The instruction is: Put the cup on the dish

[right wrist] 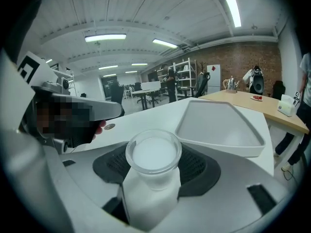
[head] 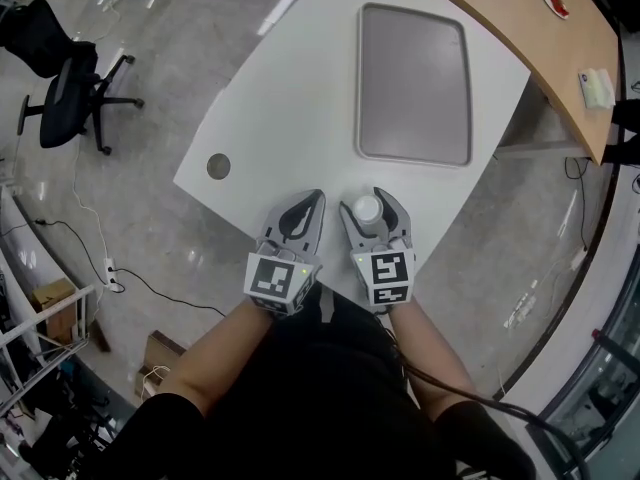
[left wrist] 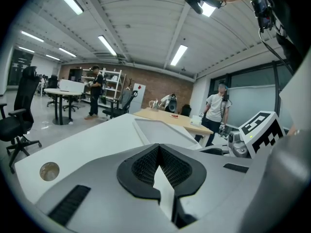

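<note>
right gripper [head: 368, 204] low at the near edge of the white table [head: 280, 118], fingers [right wrist: 199, 166] clamped on a frosted white cup [right wrist: 153, 154], upright, open mouth up, held by its sides between the black ribbed pads. cannot tell whether the cup's base touches the table.

left gripper [head: 315, 200] just beside it on the left, over the same edge, fingers [left wrist: 141, 166] closed tip to tip with nothing between them, only bare table showing through the gap behind the tips.

grey rectangular tray [head: 463, 88] flat on the table, ahead of the cup and well apart from it, nothing lying in it.

round cable hole [head: 218, 166] near the table's left edge. black office chair [head: 65, 83] on the floor at far left. curved wooden table [head: 520, 18] beyond the tray, a small red-and-white dish [head: 554, 2] on it.
</note>
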Tool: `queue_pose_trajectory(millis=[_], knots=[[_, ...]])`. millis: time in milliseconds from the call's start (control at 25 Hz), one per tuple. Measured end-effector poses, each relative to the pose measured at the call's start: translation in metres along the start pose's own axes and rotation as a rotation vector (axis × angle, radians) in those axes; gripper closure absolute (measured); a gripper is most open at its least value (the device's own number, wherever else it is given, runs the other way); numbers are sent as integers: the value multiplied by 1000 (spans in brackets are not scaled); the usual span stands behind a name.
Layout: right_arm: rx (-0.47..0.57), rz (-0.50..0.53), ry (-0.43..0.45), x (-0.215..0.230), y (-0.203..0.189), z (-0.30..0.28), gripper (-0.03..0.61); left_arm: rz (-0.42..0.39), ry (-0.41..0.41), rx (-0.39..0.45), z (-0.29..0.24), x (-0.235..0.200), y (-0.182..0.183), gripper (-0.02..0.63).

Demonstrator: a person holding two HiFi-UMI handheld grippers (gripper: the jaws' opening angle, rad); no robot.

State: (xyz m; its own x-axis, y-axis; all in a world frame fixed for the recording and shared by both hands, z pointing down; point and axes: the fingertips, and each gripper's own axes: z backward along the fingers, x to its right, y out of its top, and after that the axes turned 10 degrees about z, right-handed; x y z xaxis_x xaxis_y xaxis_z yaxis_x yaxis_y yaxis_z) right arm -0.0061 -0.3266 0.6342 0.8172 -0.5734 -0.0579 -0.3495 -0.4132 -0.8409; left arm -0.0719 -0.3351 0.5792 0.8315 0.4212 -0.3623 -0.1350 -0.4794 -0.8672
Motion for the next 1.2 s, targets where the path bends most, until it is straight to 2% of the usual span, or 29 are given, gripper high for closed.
queue_pose_trajectory(millis=[400, 680, 920, 1200], knots=[[45, -8, -99, 53, 49, 13, 322, -14, -40, 26, -7, 21, 42, 609], [52, -13, -147, 106, 66, -4, 322, -17, -39, 35, -13, 19, 57, 609], [33, -19, -190, 149, 62, -32, 322, -13, -13, 20, -20, 9, 55, 609], [-12, -59, -197, 167, 39, -65, 321, -9, 7, 3, -26, -3, 45, 609]])
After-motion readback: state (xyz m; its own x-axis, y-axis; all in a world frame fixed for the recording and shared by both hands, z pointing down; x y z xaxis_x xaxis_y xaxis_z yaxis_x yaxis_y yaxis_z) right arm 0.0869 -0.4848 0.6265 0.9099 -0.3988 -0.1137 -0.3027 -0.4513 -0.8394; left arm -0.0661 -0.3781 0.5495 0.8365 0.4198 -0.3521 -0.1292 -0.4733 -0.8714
